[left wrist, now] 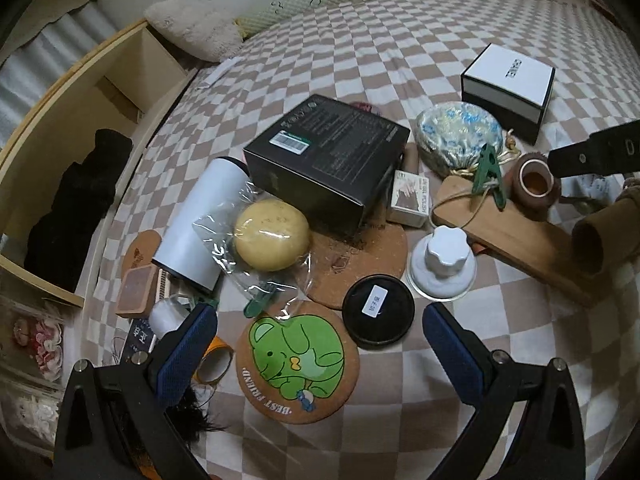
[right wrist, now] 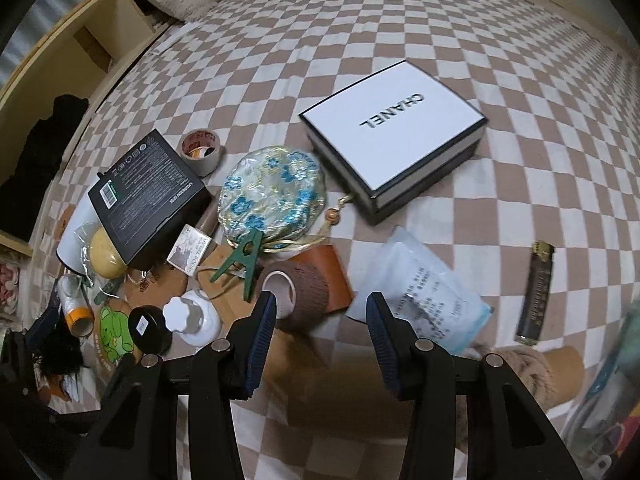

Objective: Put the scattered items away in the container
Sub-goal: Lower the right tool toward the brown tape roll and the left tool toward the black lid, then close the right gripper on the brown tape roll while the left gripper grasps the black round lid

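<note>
1. Brown and ribbed, the knitted roll [right wrist: 298,294] lies on the checkered bedspread [right wrist: 400,20] just ahead of the right gripper [right wrist: 320,328], a little toward its left finger, its open end facing the camera.
2. Right gripper: fingers apart with nothing between the pads; the roll sits at the left fingertip, not yet inside the gap.
3. Left gripper [left wrist: 320,344]: fingers wide apart and empty, hovering over the green frog coaster [left wrist: 298,364] and the black round tin [left wrist: 378,310].
4. Roll's long axis seems to run away from the right gripper, roughly along its pointing line, so the fingers would likely close across its width.
5. Of the two hands, the right is clearly nearer the roll.
6. Likely container: the closed white Chanel box [right wrist: 394,128], well beyond the roll; its lid is still on.
</note>
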